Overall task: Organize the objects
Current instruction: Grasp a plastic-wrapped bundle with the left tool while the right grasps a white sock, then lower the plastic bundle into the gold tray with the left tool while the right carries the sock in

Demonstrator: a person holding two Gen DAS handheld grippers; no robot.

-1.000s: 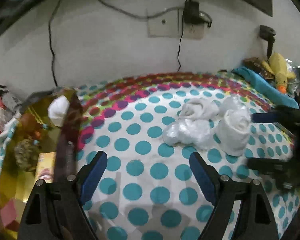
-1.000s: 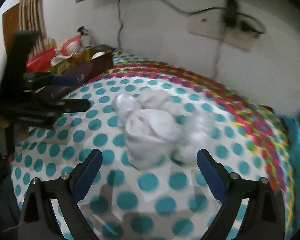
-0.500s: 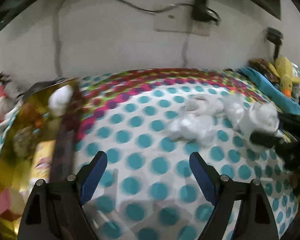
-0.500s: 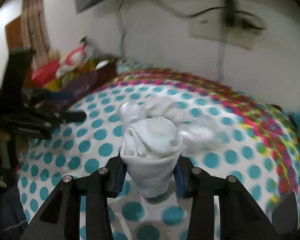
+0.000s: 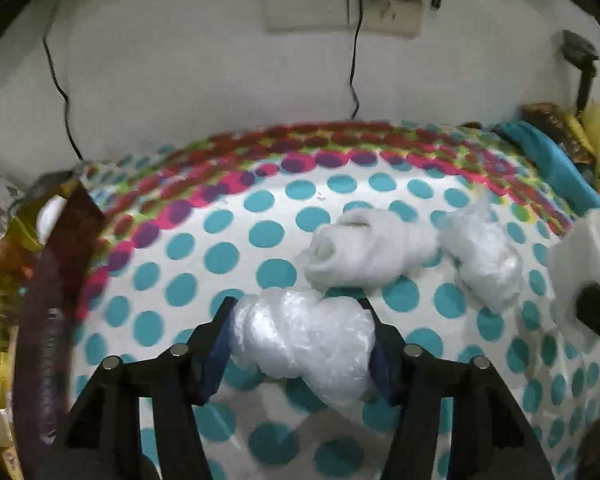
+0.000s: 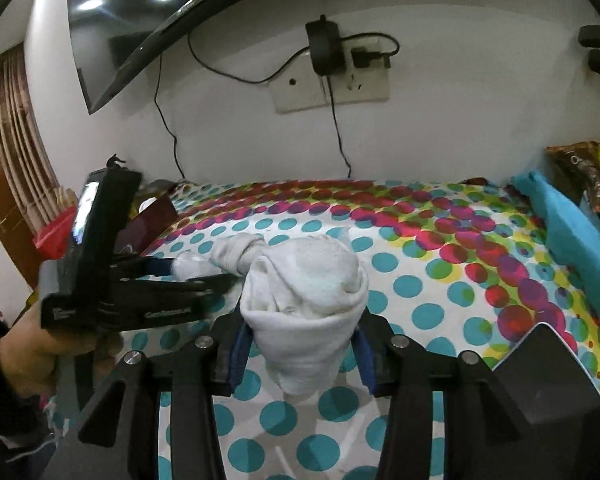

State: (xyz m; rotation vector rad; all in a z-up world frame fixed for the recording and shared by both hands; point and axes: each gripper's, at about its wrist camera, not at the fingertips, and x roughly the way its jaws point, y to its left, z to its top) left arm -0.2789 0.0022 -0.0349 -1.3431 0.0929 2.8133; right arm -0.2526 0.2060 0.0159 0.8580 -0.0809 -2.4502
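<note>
My left gripper (image 5: pixel 300 336) is shut on a crumpled clear plastic bundle (image 5: pixel 304 340) just above the polka-dot bedsheet (image 5: pixel 228 256). A rolled white sock (image 5: pixel 364 252) and a second plastic bundle (image 5: pixel 484 256) lie just beyond it. My right gripper (image 6: pixel 300 344) is shut on a rolled white sock bundle (image 6: pixel 304 300) and holds it above the sheet (image 6: pixel 428 316). In the right wrist view the left gripper (image 6: pixel 204 276) reaches in from the left, with the sock on the bed (image 6: pixel 240 252) behind it.
An open gold-lined box (image 5: pixel 32 288) with a dark red wall and several items inside stands at the bed's left edge. A blue cloth (image 6: pixel 572 232) and snack packets (image 6: pixel 592 176) lie at the right. A dark tablet (image 6: pixel 548 380) lies near right. The wall with sockets (image 6: pixel 332 84) is behind.
My left gripper moved forward to the right and shut on the plastic bundle. My right gripper, shut on the white sock bundle half a second ago, has lifted it higher above the bed.
</note>
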